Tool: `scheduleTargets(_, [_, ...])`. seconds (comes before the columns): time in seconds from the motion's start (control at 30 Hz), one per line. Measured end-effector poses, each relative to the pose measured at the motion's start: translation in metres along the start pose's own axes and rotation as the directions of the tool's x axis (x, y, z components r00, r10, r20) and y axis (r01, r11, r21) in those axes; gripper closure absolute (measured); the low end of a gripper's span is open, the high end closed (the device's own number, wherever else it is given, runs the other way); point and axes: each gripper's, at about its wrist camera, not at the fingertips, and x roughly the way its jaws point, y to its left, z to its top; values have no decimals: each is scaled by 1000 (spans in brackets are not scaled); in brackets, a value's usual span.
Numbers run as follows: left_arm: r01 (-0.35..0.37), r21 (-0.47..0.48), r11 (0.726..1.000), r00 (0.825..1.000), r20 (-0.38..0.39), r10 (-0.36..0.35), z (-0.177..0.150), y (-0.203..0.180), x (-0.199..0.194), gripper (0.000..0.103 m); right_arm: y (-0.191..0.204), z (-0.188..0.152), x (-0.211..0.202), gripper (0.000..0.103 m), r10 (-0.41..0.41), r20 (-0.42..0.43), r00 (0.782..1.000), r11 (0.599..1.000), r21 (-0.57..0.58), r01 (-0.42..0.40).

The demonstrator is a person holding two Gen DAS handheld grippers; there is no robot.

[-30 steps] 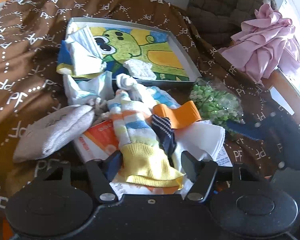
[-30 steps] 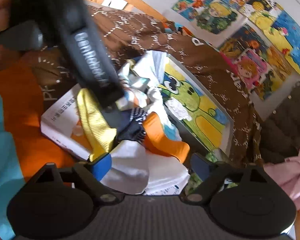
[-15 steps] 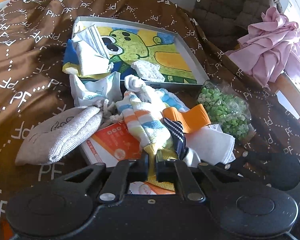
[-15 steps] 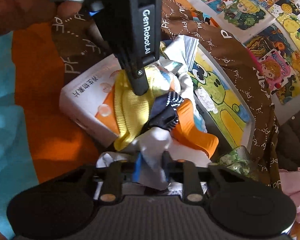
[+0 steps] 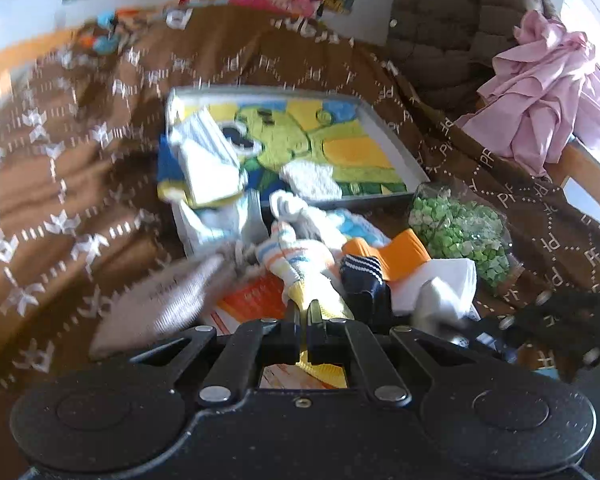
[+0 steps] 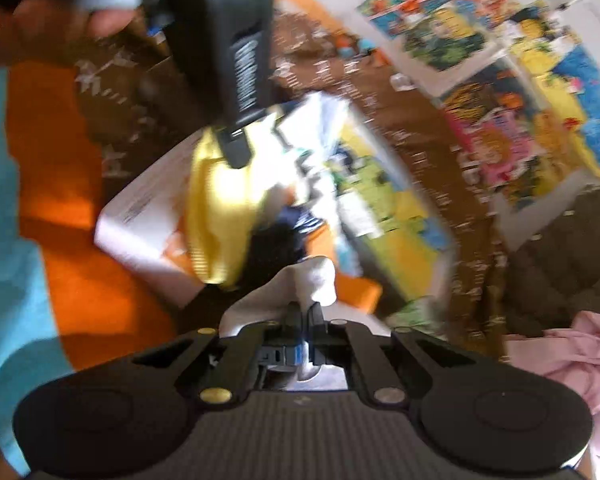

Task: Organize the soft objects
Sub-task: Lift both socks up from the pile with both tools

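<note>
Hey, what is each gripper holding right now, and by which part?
The left gripper pinches the striped sock with the yellow cuff at that cuff. The right gripper pinches the white-grey sock near one end.

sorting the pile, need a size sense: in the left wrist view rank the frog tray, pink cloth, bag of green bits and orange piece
1. frog tray
2. pink cloth
3. bag of green bits
4. orange piece

As they look; distance from the camera differs.
</note>
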Motion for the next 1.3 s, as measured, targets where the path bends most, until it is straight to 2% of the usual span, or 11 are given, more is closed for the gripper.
scheduleTargets(0.23, [-66, 100, 993, 988, 145, 51, 0, -8, -28, 102, -21, 12, -27, 100, -104, 113, 988, 989, 114, 91])
scheduleTargets(0.43, [-86, 88, 992, 976, 208, 66, 6, -3, -43, 102, -42, 15, -43, 100, -179, 183, 967, 969, 204, 141])
scheduleTargets(0.6, [-85, 78, 993, 962, 266, 61, 11, -2, -52, 102, -49, 14, -47, 100, -194, 204, 960, 964, 221, 148])
scheduleTargets(0.83, [-41, 94, 995, 990, 137, 28, 6, -4, -29, 99, -47, 15, -45, 100, -170, 206, 964, 971, 200, 129])
scheduleTargets(0.97, [-26, 29, 999, 998, 52, 25, 4, 7, -13, 86, -45, 15, -42, 100, -162, 197, 967, 974, 192, 123])
scheduleTargets(1.03, [-23, -1, 1000, 999, 29, 23, 3, 12, -6, 83, -45, 16, -41, 100, -160, 196, 967, 974, 192, 122])
scheduleTargets(1.07, [-19, -8, 1000, 1000, 18, 19, 4, 13, -3, 74, -44, 15, -41, 100, -159, 196, 968, 974, 192, 121])
scheduleTargets(1.1, [-16, -15, 1000, 1000, 10, 16, 4, 14, 0, 70, -44, 15, -41, 100, -158, 195, 968, 974, 191, 120])
scheduleTargets(1.13, [-19, -19, 1000, 1000, 5, 19, 4, 15, 2, 65, -45, 16, -40, 100, -157, 194, 968, 975, 190, 119])
scheduleTargets(1.3, [-44, 20, 999, 999, -9, 44, 2, 11, 8, 54, -44, 16, -40, 100, -150, 195, 969, 976, 186, 113])
